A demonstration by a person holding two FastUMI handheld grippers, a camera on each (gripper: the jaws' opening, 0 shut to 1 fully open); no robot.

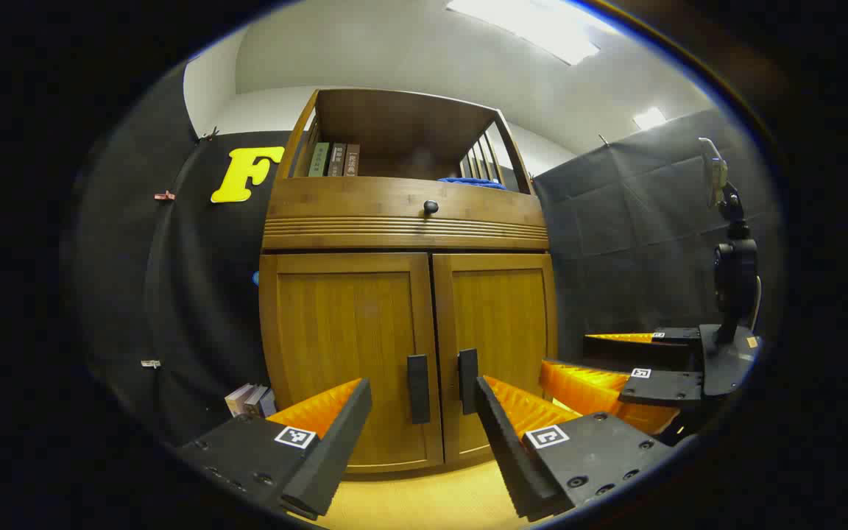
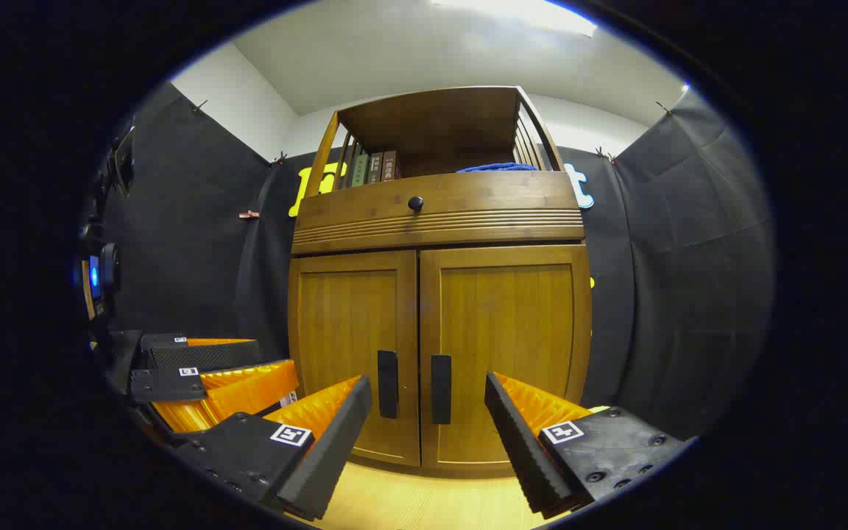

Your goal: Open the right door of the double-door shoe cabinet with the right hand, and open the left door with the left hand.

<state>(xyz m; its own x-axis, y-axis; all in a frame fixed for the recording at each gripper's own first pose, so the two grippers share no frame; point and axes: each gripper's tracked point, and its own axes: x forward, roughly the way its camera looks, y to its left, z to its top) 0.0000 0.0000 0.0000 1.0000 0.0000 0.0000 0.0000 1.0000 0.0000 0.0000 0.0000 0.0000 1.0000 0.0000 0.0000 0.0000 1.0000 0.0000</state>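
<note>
While both doors stay closed: the shoe cabinet (image 1: pixel 405 309) stands straight ahead on the pale floor (image 1: pixel 424 500), against the black cloth wall.
Right door: flat in its frame (image 2: pixel 505 346), its dark upright handle (image 2: pixel 440 389) just beside the centre seam.
Left door: likewise flush (image 1: pixel 343 346), its handle (image 1: pixel 418 389) close beside the other one.
Left gripper: seen at the bottom of the left gripper view (image 1: pixel 424 401), jaws spread wide, grasping nothing, short of the handles and not touching them.
Right gripper: at the bottom of the right gripper view (image 2: pixel 428 401), jaws also wide apart and empty, apart from the cabinet; it also appears at the right edge of the left gripper view.
Above the doors: a drawer with a round dark knob (image 2: pixel 415 203), and an open shelf holding books (image 2: pixel 374 168) and a blue cloth (image 2: pixel 501 168).
Beside the cabinet: a few books (image 1: pixel 249 400) on the floor at its left foot.
</note>
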